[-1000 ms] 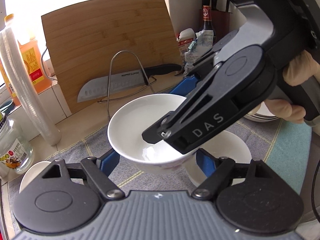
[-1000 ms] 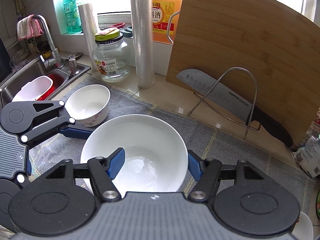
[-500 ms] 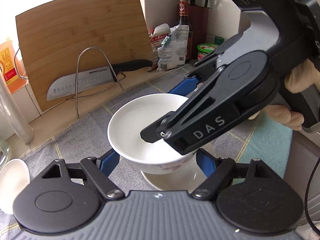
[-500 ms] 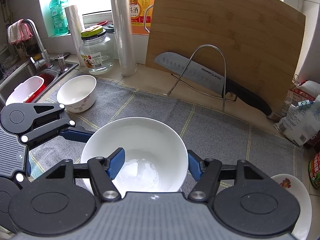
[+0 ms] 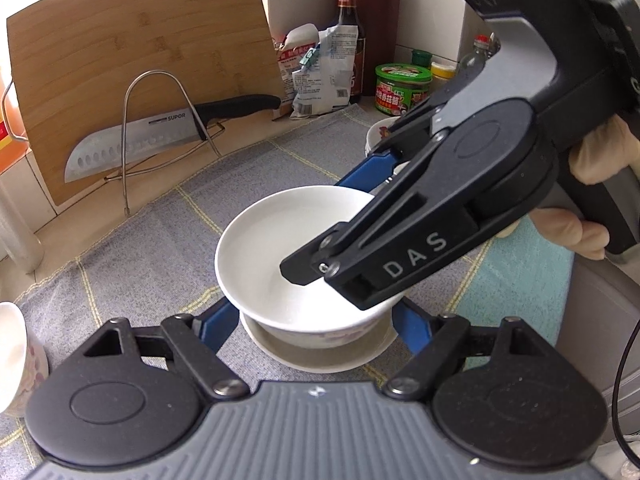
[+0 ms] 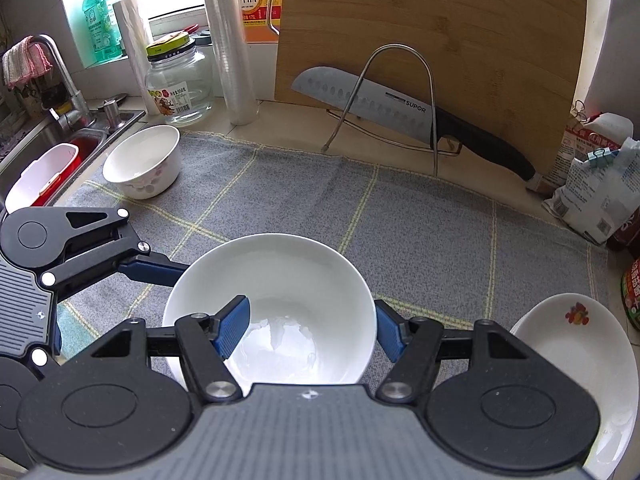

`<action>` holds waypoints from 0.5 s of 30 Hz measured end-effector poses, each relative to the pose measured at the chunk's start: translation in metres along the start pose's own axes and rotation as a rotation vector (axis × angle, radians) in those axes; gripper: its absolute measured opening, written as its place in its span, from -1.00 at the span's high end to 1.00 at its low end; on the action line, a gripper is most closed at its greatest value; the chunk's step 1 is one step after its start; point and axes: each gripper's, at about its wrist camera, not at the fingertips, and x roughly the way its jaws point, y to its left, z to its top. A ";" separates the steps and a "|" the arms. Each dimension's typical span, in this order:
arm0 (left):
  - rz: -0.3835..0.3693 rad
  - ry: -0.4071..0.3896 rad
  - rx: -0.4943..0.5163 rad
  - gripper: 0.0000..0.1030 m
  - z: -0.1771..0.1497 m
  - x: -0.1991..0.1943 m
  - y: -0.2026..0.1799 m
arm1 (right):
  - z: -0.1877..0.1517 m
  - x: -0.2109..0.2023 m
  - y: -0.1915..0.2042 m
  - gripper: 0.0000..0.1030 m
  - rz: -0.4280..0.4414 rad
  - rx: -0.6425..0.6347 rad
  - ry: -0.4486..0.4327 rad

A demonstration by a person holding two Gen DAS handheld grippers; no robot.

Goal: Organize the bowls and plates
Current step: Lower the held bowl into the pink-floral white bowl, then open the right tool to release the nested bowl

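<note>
1. Left wrist view: the plain white ceramic bowl (image 5: 260,252) hangs just above a second white bowl (image 5: 320,360), which sits on the grey checked cloth (image 5: 140,248) covering the counter (image 6: 288,120). The two line up almost rim over rim, so this looks like nesting one bowl inside the other.
2. The left gripper (image 5: 316,324) has its blue fingers (image 5: 218,318) at a middling spread, clamped on opposite sides of the upper bowl's body. Gripping low on the wall probably keeps the bowl level as it comes down.
3. The right gripper (image 6: 310,332) straddles the same bowl differently: one finger reaches inside the hollow, the other lies against the outer wall. The spread is fairly narrow, but I cannot tell whether it truly pinches or only steadies the rim.
4. A smaller white bowl with a floral pattern (image 6: 142,164) waits near the sink, well apart, likely the next to stack.
5. A shallow white plate with a fruit motif (image 6: 576,360) lies at the cloth's right edge, seemingly kept separate from the bowls.
6. To my eye, the risk is chipping if the bowls meet off-centre.
</note>
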 end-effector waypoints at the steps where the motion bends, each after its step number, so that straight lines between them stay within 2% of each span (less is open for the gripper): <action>1: -0.003 0.005 -0.002 -0.61 0.000 0.001 0.001 | 0.000 0.001 0.000 -0.40 0.001 0.002 0.002; 15: -0.013 0.029 0.000 -0.61 -0.004 0.006 0.000 | -0.005 0.007 -0.001 -0.39 0.010 0.009 0.023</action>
